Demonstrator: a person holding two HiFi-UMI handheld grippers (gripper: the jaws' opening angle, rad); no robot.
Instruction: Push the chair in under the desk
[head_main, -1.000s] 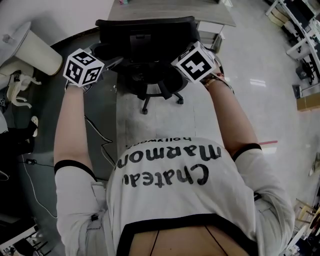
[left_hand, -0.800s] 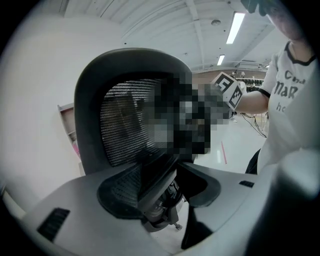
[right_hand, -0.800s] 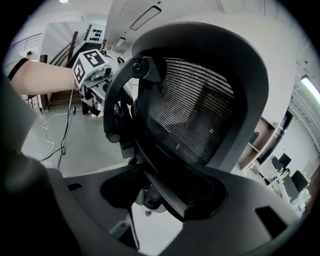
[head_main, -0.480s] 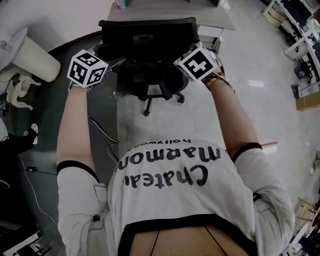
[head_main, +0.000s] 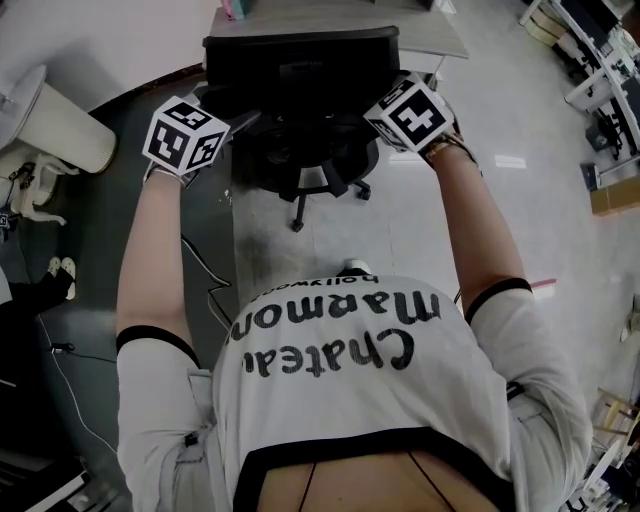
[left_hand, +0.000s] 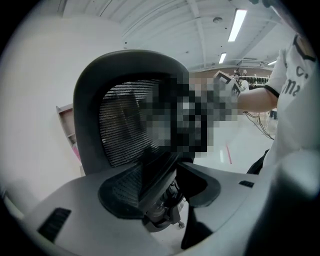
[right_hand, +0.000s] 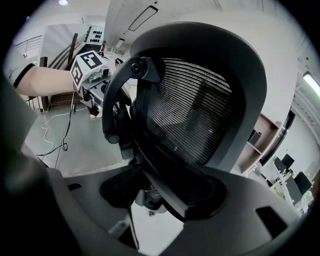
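Facing the desk (head_main: 425, 30), left gripper (head_main: 220, 122) and right gripper (head_main: 380, 108) each clamp the chair (head_main: 300, 62) back.

Place: you are standing in an open-plan office.
Landmark: you are facing a mesh-backed swivel chair (head_main: 300, 110) on castors.
Beyond the chair: a grey desk (head_main: 340, 18) is standing against the wall.
Right of the chair: more workstations (head_main: 598, 40) are lining a glossy floor (head_main: 500, 130).
Above the chair: strip lights (left_hand: 239, 24) are glowing.
Left of the chair: cables (head_main: 212, 283) are trailing.
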